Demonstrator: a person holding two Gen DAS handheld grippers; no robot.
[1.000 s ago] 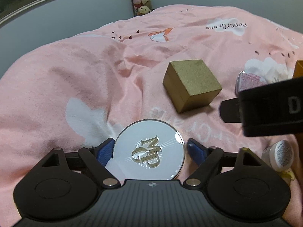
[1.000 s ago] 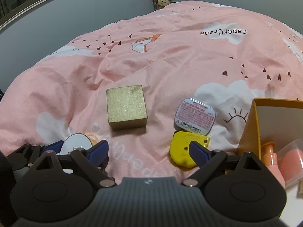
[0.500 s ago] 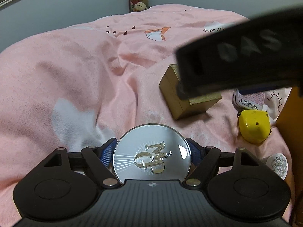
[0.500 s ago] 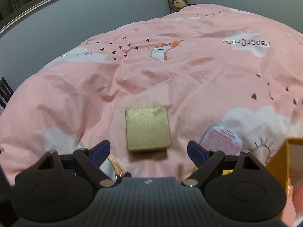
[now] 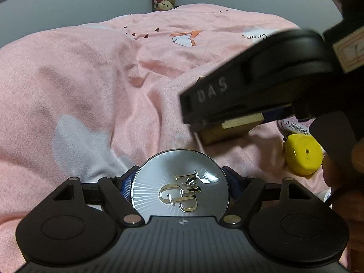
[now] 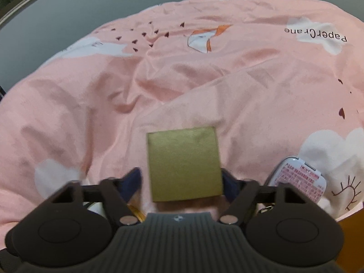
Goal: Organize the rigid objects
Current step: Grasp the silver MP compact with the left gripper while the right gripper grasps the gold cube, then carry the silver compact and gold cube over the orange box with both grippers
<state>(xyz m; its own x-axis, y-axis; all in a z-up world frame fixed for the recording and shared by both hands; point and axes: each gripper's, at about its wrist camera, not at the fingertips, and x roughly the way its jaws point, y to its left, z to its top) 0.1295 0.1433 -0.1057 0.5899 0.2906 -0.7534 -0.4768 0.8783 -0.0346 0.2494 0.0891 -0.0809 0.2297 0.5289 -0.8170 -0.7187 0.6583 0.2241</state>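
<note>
Pink cotton bedding (image 6: 159,86), soft and creased, printed with white clouds and small dark hearts, covers the bed and carries all the things. One round silver compact (image 5: 180,185), smooth and mirror-bright with a raised gold monogram on its lid, sits between the blue pads of the left gripper (image 5: 180,182); its jaws stand wide and are closing slightly, the pads right at the disc's rim on both sides, though I cannot tell whether they press it. One gold cube-shaped box (image 6: 184,163), matte with a fine grainy sheen and sharp edges, rests on the bedding between the pads of the right gripper (image 6: 182,182), whose jaws are closing around it; the right pad meets the box's side, while a narrow gap shows at the left pad. Just right of the box lies one rounded white tin (image 6: 300,178) with a pink printed label. Near it, in the left wrist view, is one glossy yellow plastic case (image 5: 302,157).
</note>
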